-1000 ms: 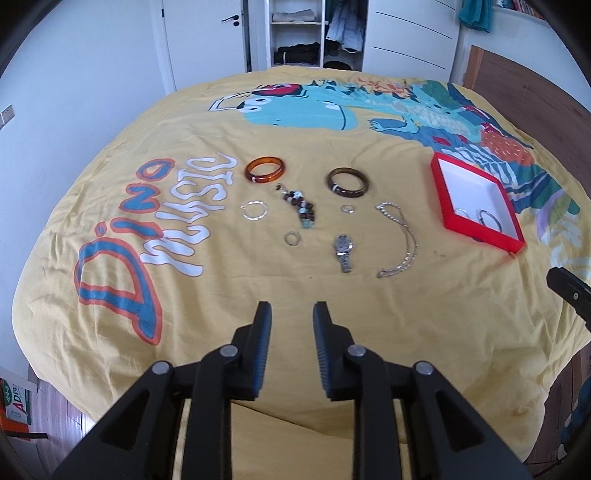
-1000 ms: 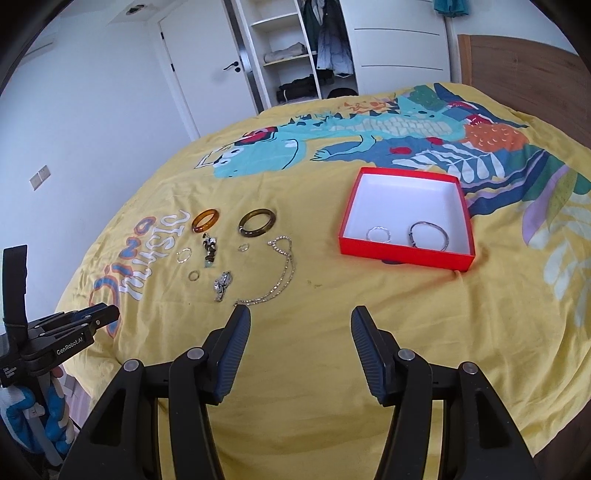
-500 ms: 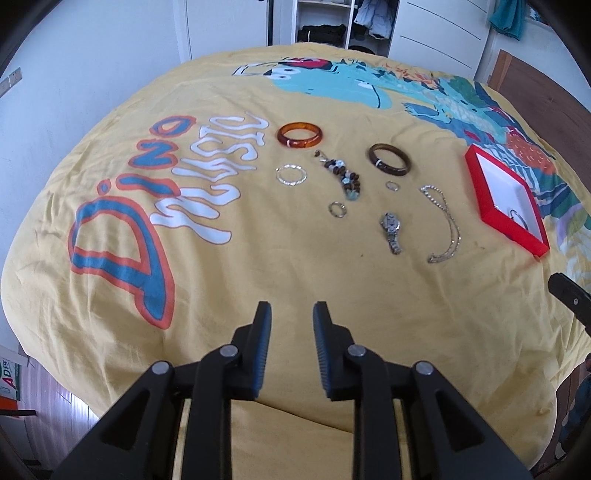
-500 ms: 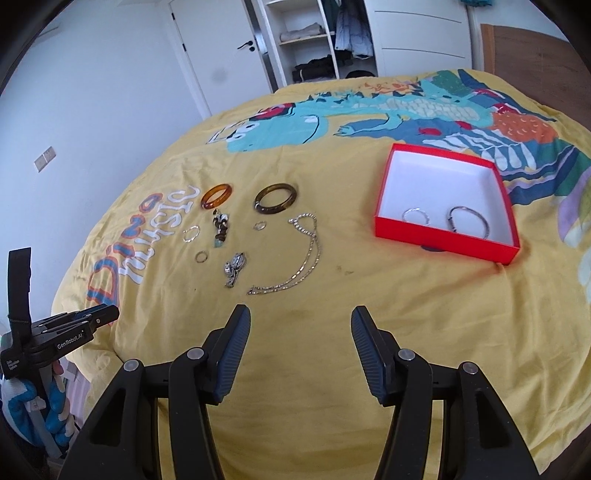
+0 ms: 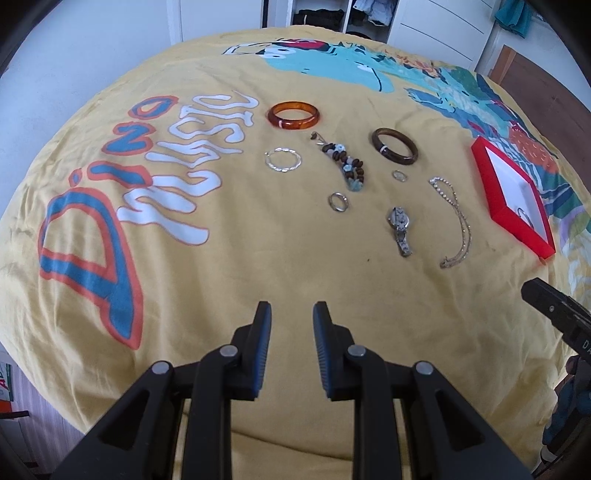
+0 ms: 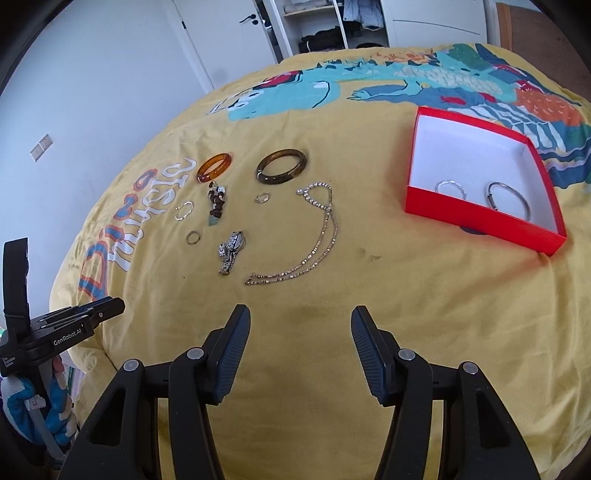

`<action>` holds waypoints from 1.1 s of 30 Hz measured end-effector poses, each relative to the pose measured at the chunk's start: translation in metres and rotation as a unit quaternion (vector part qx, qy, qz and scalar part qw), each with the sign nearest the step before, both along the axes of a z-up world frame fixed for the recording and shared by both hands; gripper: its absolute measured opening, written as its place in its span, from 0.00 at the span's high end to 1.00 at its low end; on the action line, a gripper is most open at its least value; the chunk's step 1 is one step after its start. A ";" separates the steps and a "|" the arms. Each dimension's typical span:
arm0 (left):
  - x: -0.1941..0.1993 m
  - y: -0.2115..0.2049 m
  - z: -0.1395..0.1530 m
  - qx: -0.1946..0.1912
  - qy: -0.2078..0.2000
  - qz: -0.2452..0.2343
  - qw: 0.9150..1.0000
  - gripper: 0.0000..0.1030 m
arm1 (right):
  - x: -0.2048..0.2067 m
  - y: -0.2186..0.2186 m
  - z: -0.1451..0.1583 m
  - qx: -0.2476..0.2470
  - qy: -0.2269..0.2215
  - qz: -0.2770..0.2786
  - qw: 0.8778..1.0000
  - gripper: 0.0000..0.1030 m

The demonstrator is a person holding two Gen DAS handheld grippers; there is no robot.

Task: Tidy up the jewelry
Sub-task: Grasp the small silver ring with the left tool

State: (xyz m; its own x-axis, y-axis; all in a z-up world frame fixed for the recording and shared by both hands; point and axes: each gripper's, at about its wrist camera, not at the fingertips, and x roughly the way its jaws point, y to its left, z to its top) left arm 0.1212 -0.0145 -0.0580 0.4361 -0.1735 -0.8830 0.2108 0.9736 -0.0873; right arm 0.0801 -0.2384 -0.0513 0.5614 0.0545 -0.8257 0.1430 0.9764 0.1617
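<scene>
Bright, even daylight; sharp focus; fisheye-bent edges.

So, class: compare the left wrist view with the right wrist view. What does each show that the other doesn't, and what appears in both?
Only the left wrist view shows the whole "Dino Music" print and the left gripper's narrow open gap.

Only the right wrist view shows the door handle, the wall socket, and both silver bangles in the red box; the right gripper gapes wider.

Both show the orange bangle, brown bangle, watch, chain necklace, beaded piece and yellow bedspread.
</scene>
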 end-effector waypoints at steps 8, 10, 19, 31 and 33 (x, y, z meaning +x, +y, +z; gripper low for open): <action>0.035 -0.020 -0.008 0.001 0.006 -0.016 1.000 0.78 | 0.025 0.006 -0.008 0.006 0.002 0.020 1.000 0.45; 0.043 -0.025 -0.011 0.002 0.006 -0.019 1.000 0.78 | 0.030 0.008 -0.009 0.003 0.002 0.027 1.000 0.45; 0.074 -0.037 -0.021 -0.004 0.011 -0.026 1.000 0.78 | 0.049 -0.001 -0.023 0.010 0.012 0.021 1.000 0.45; 0.096 -0.052 -0.030 -0.011 0.008 -0.042 0.999 0.78 | 0.071 -0.018 -0.041 0.016 0.023 0.004 1.000 0.45; 0.096 -0.055 -0.031 -0.014 0.009 -0.045 0.999 0.78 | 0.074 -0.019 -0.042 0.016 0.023 0.004 1.000 0.45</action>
